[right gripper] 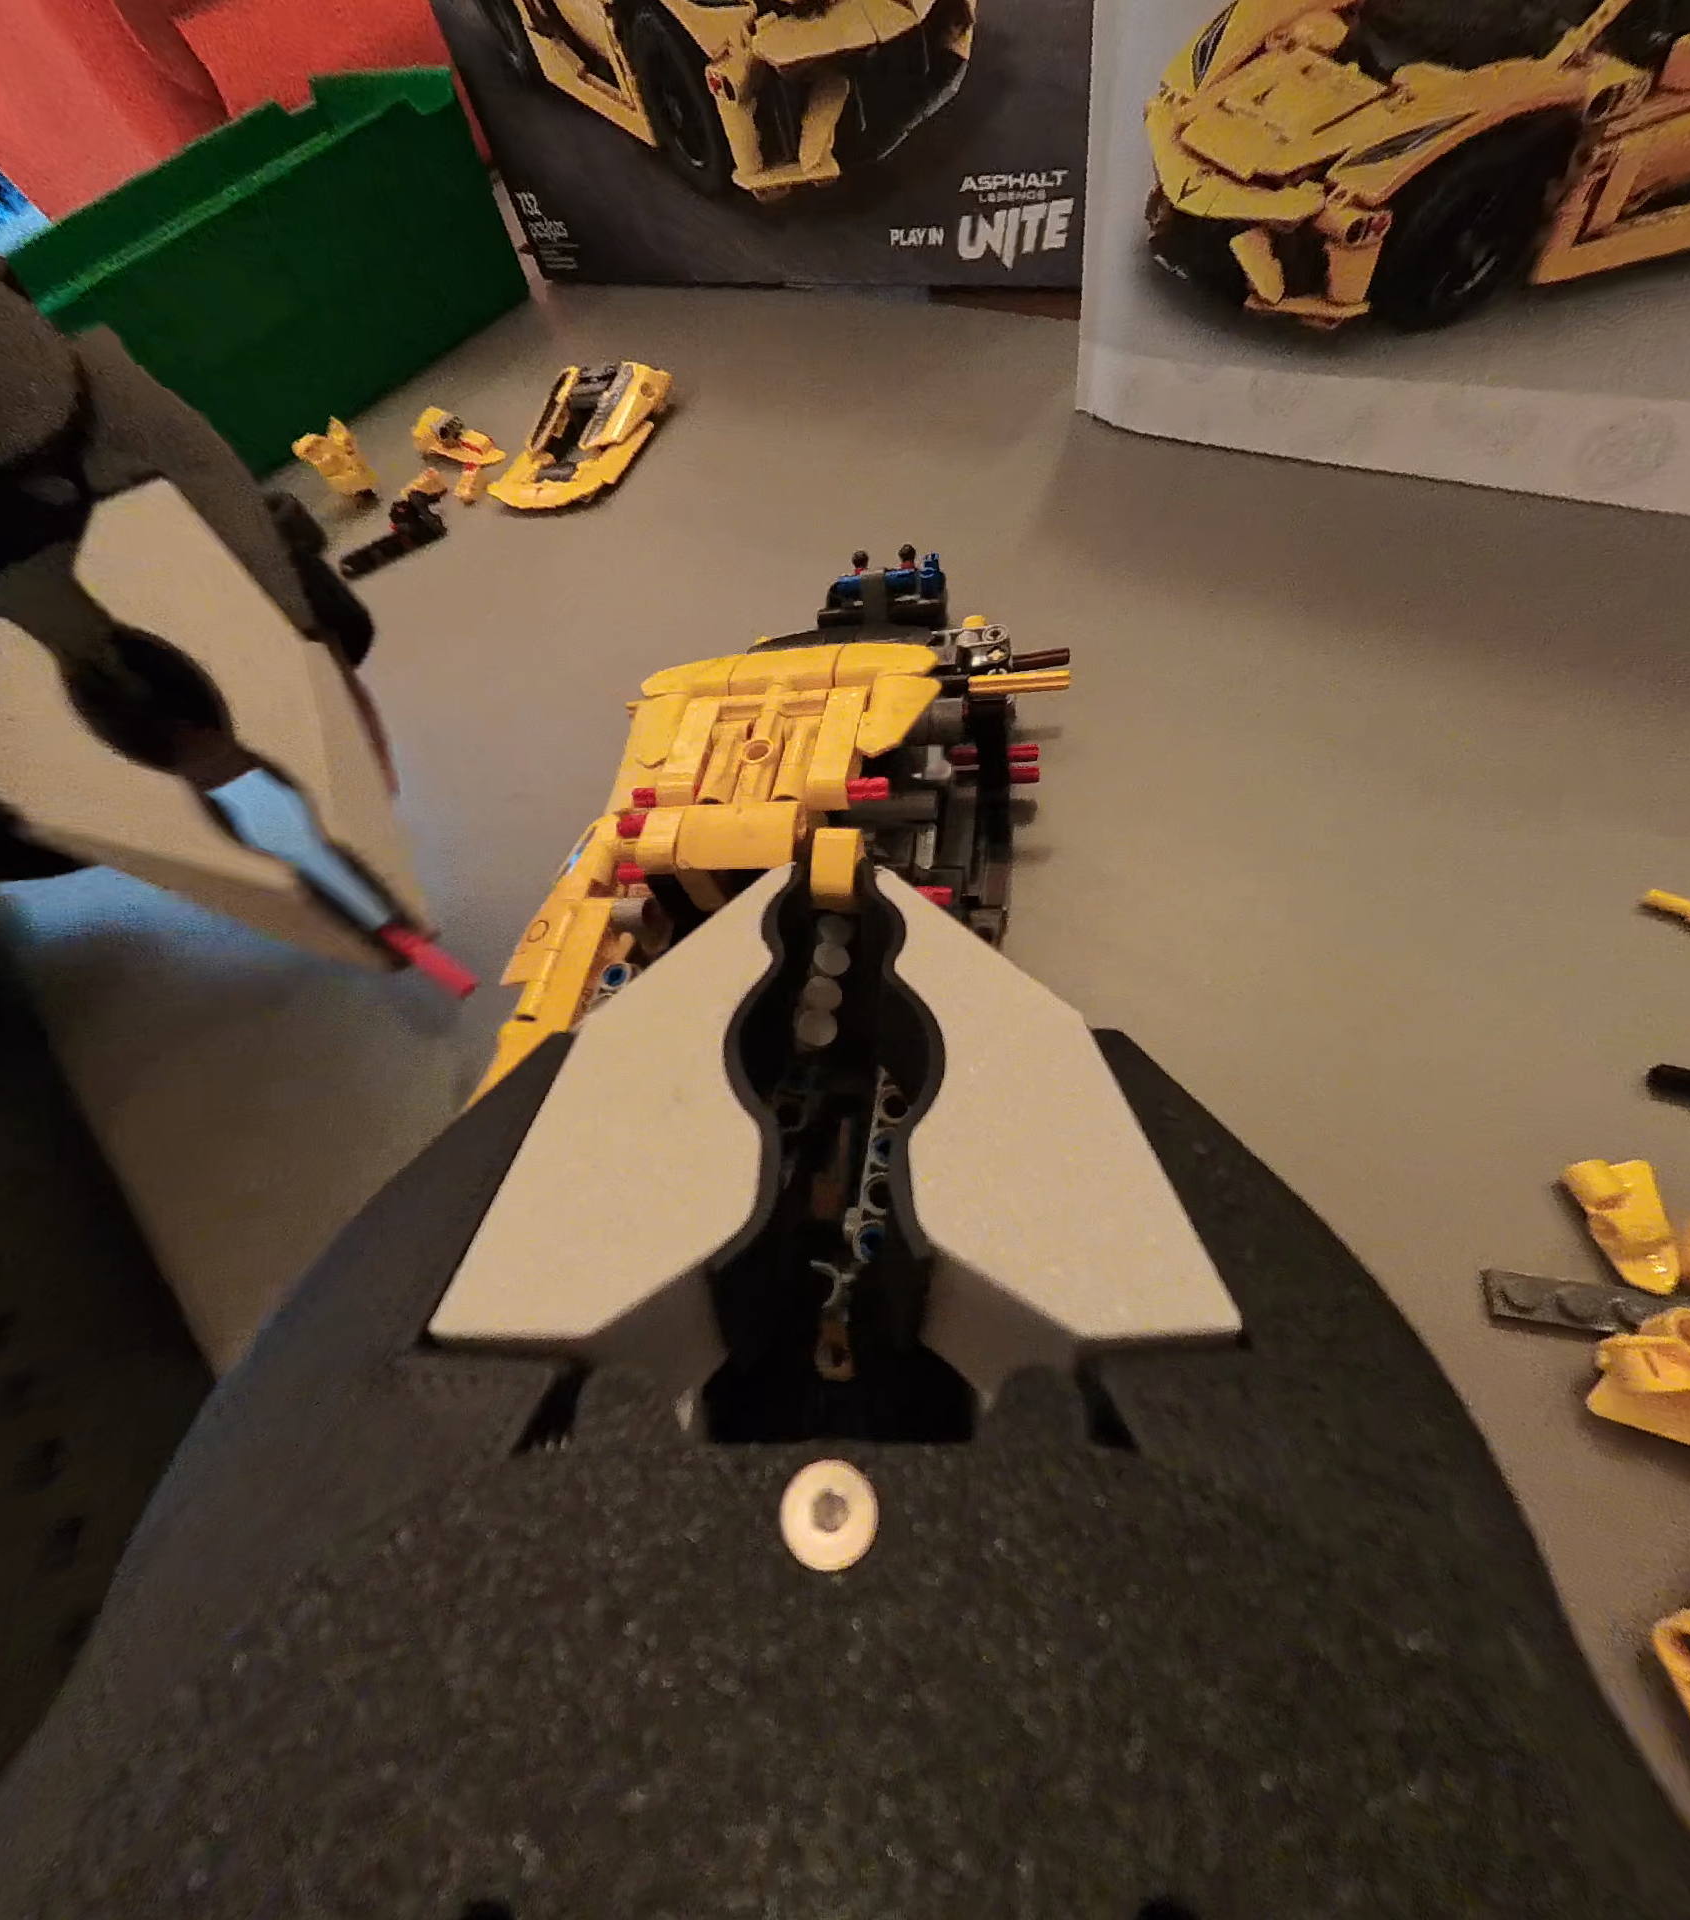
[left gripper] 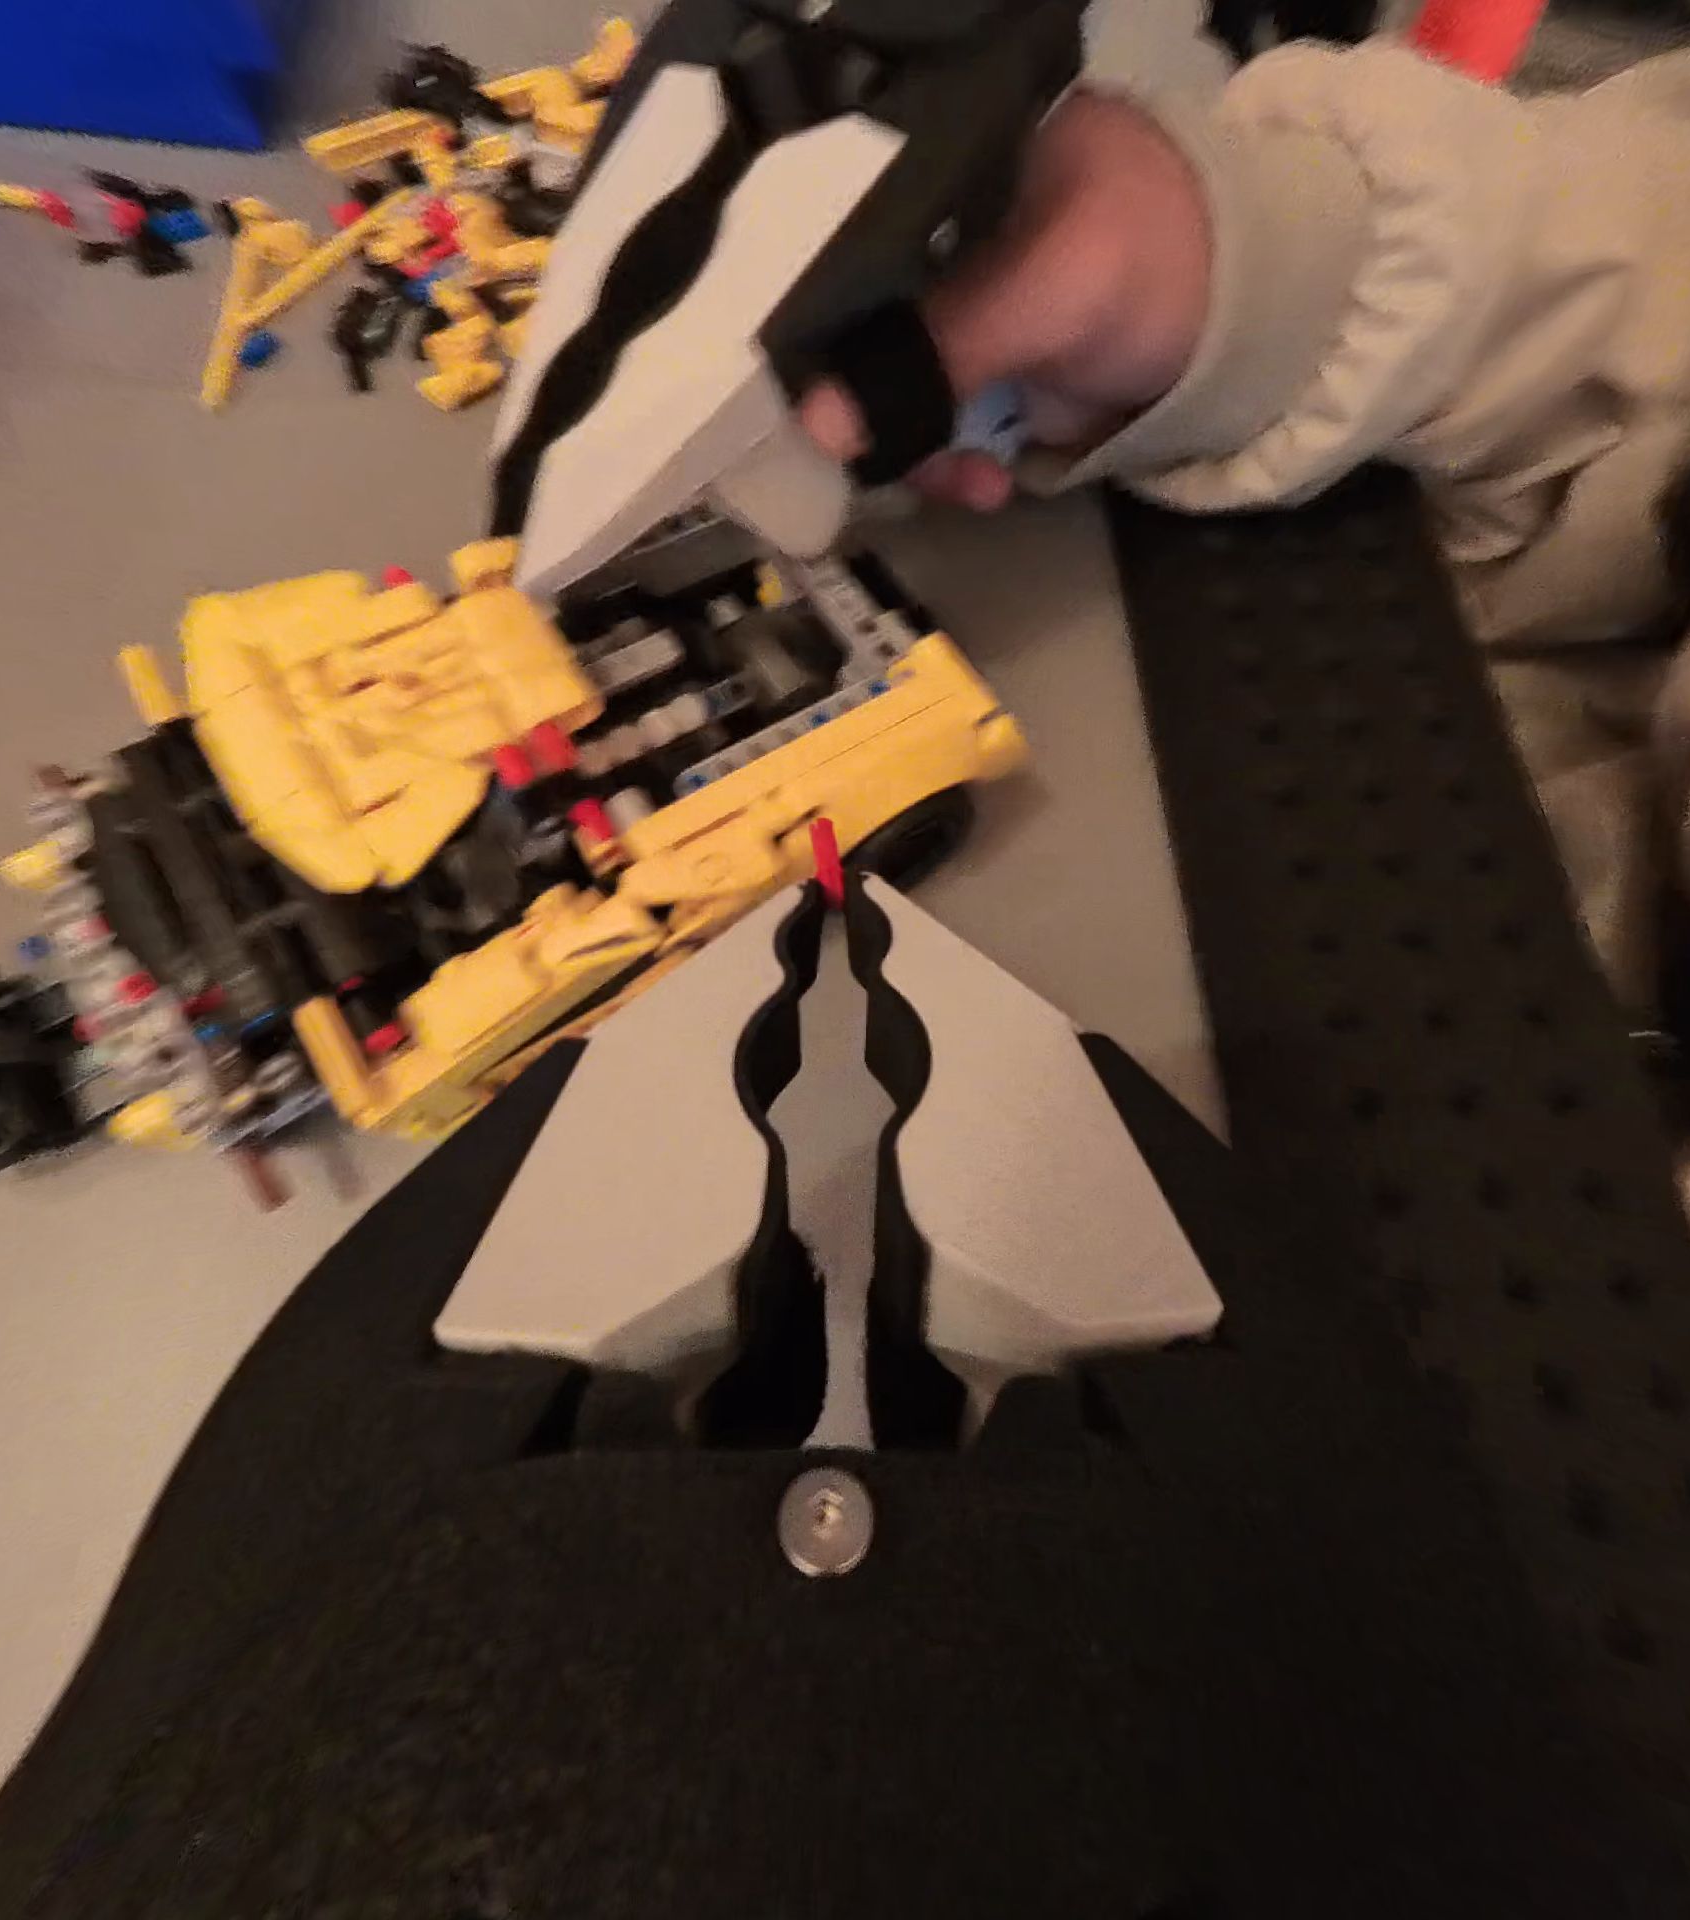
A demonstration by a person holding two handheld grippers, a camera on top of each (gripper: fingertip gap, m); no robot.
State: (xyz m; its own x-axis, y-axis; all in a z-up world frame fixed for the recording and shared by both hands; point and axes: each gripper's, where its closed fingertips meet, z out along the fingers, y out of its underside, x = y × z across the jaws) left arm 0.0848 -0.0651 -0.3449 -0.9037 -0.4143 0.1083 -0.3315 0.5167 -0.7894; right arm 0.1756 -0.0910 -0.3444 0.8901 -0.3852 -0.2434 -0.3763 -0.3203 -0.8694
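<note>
Left gripper (left gripper: 825,899): jaws clamped on small red pin (left gripper: 825,857), tip just beside flank of yellow brick car (left gripper: 550,821) on counter (left gripper: 41,1403). Right gripper (right gripper: 825,883): jaws closed around yellow piece at car's near end, steadying it. Judgement: keep pin square to car's side, press slowly, right grip firm. Loose yellow parts (right gripper: 1672,1320) lie well apart.

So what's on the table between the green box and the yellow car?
In the right wrist view, a few loose pieces, yellow and black, lie on the table between the green box and the yellow car.
</note>
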